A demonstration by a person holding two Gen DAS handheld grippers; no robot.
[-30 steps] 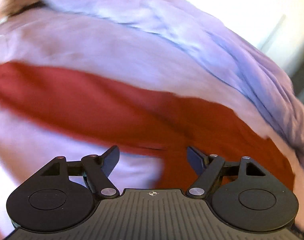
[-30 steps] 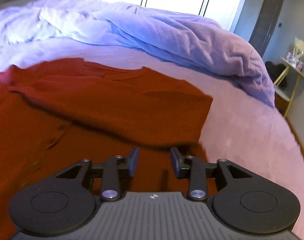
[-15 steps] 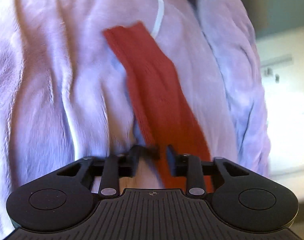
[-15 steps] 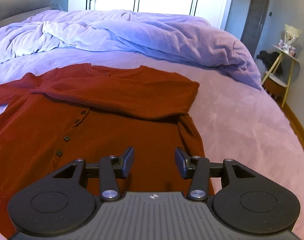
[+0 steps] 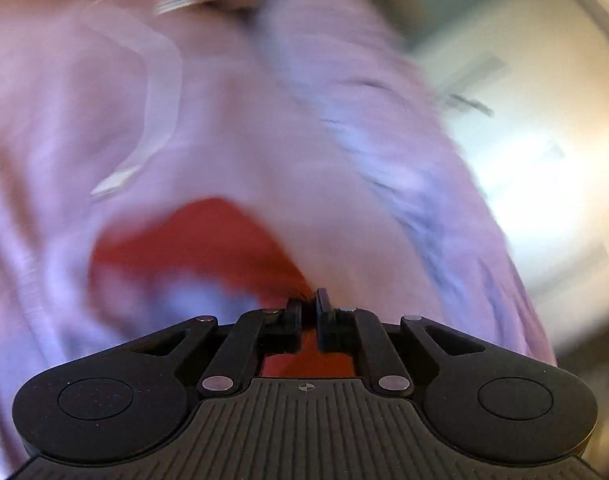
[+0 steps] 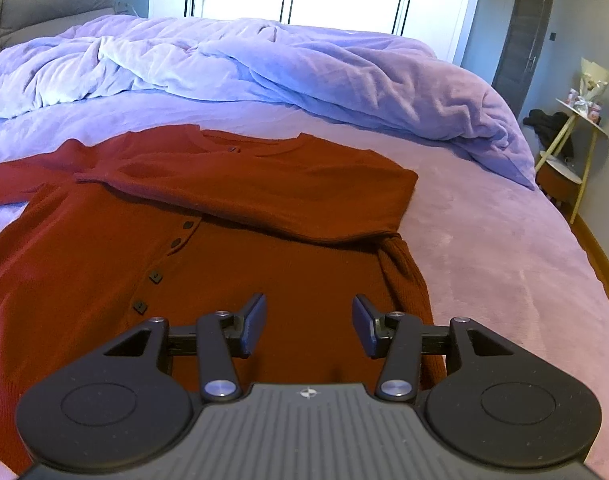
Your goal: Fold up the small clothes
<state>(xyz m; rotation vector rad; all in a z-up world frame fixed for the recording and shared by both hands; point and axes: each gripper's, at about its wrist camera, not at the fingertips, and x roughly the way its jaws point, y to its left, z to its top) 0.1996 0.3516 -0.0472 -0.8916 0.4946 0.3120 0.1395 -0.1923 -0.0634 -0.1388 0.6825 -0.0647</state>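
Your left gripper (image 5: 308, 300) pinches the sleeve of the rust-red knit buttoned cardigan (image 6: 232, 248), which lies on the lilac plush bed (image 6: 504, 240); your right gripper (image 6: 308, 320) hangs half-open, empty, above it.

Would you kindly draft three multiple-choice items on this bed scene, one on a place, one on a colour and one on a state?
1. Where does the folded-over sleeve lie?
A. across the cardigan's chest
B. off the edge of the bed
C. on the side table

2. What colour is the cardigan?
A. white
B. rust red
C. navy

3. How does the right gripper stand?
A. shut on a button
C. shut on the duvet
B. open, holding nothing

Answers:
1. A, the sleeve crosses the chest below the neckline.
2. B, the knit is rust red against the lilac bedcover.
3. B, its fingers stand apart above the cardigan with nothing between them.
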